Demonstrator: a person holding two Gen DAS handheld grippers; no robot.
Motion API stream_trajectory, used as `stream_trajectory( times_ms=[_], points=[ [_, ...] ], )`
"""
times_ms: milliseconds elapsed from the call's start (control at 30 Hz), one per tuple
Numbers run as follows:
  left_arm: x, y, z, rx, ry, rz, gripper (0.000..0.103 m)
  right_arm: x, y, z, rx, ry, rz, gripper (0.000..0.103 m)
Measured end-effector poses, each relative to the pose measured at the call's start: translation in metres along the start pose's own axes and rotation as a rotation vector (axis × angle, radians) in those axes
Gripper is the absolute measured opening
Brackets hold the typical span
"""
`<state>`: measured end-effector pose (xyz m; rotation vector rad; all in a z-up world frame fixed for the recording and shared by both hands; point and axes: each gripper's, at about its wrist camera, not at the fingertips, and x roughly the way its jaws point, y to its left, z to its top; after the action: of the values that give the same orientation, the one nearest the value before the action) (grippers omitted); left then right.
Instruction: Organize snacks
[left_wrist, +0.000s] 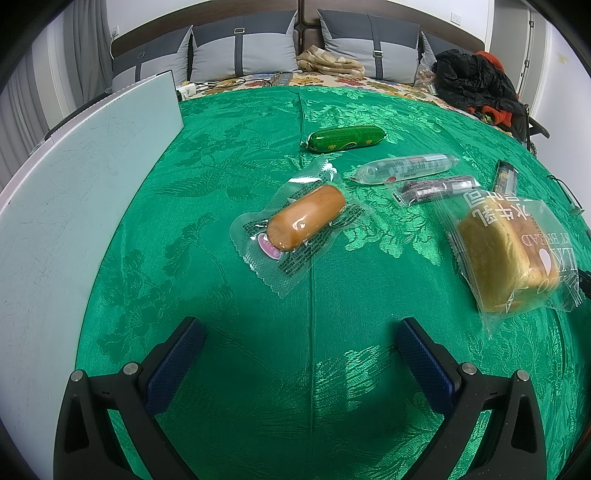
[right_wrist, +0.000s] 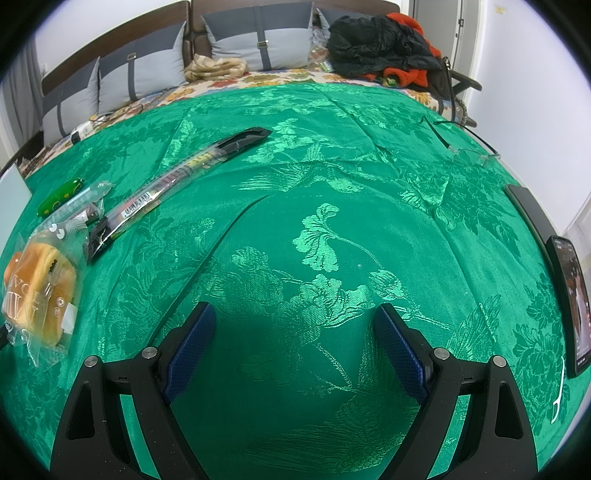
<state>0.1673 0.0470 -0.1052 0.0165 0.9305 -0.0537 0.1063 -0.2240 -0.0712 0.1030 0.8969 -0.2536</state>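
On the green cloth (left_wrist: 258, 155) lie several snacks. In the left wrist view: an orange sausage in a clear pack (left_wrist: 304, 216) at centre, a green sausage (left_wrist: 345, 138) farther off, a clear-wrapped sausage (left_wrist: 406, 168), a dark stick pack (left_wrist: 437, 188), and a wrapped bread loaf (left_wrist: 506, 254) at right. My left gripper (left_wrist: 301, 332) is open and empty, short of the orange sausage. In the right wrist view the bread (right_wrist: 38, 291) lies at far left, beside a long dark snack strip (right_wrist: 177, 177). My right gripper (right_wrist: 293, 317) is open and empty over bare cloth.
A white board (left_wrist: 74, 206) lies along the left edge. A phone (right_wrist: 570, 302), a dark flat object (right_wrist: 528, 210) and eyeglasses (right_wrist: 469, 147) lie at the right edge. Pillows (left_wrist: 243, 48), a blanket and black and red clothes (right_wrist: 384, 40) lie on the bed behind.
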Motion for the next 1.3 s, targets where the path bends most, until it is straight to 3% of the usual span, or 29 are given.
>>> stream_trajectory(
  times_ms=[333, 467, 633, 833, 1067, 1300],
  points=[
    [-0.004, 0.006, -0.003, -0.009, 0.017, -0.02, 0.103, 0.0, 0.0, 0.0, 0.001, 0.0, 0.0, 0.091],
    [-0.02, 0.027, 0.006, -0.082, 0.012, -0.084, 0.102, 0.0, 0.0, 0.0, 0.0, 0.0, 0.0, 0.091],
    [-0.016, 0.019, 0.048, 0.079, 0.028, -0.035, 0.102, 0.0, 0.0, 0.0, 0.001, 0.0, 0.001, 0.091],
    [0.023, -0.004, 0.083, 0.258, 0.135, -0.019, 0.102, 0.0, 0.0, 0.0, 0.001, 0.0, 0.001, 0.091],
    [0.048, -0.012, 0.086, 0.296, 0.212, -0.05, 0.101, 0.0, 0.0, 0.0, 0.001, 0.0, 0.001, 0.091],
    [0.054, -0.021, 0.085, 0.294, 0.222, -0.061, 0.102, 0.0, 0.0, 0.0, 0.001, -0.001, 0.001, 0.091]
  ],
)
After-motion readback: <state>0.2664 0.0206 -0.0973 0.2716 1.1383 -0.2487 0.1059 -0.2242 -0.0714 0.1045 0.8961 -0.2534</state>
